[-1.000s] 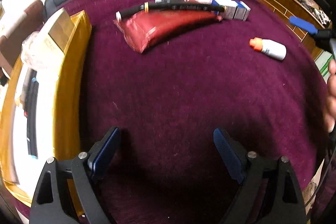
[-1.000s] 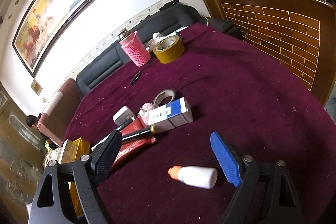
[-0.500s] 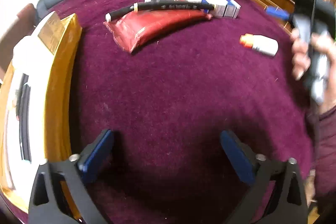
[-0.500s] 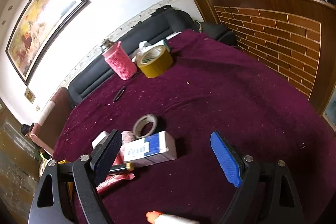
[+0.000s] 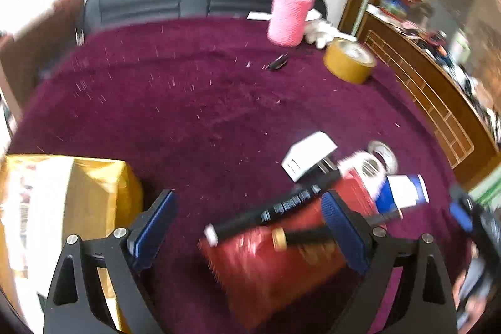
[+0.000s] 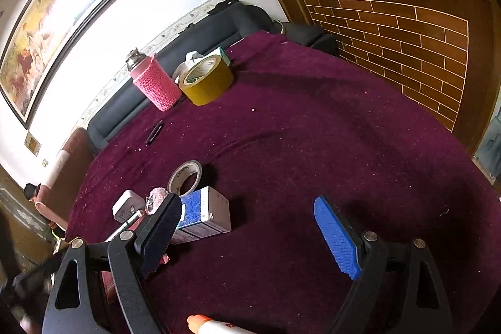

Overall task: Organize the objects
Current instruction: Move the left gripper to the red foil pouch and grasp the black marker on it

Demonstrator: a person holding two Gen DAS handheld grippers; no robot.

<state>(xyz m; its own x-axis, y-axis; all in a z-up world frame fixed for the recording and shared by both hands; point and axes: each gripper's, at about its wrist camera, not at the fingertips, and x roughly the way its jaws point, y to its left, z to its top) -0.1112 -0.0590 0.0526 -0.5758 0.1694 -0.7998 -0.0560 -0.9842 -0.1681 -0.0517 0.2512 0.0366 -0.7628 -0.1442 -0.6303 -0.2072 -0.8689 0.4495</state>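
maroon tabletop (image 5: pixel 194 102) — both tools gape, empty. we fear the left tool (image 5: pixel 247 227) nudges the black pen (image 5: pixel 269 215) off the red pouch (image 5: pixel 269 268) — blurred approach.

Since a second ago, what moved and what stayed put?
The left hand-held gripper swung forward over the cloth: the red pouch and black marker, far off before, now lie between its open fingers. The right hand-held gripper also advanced; the white bottle has slid to its view's bottom edge. Neither grabbed anything. The pouch, marker, blue-and-white box, yellow tape and pink bottle stayed put.
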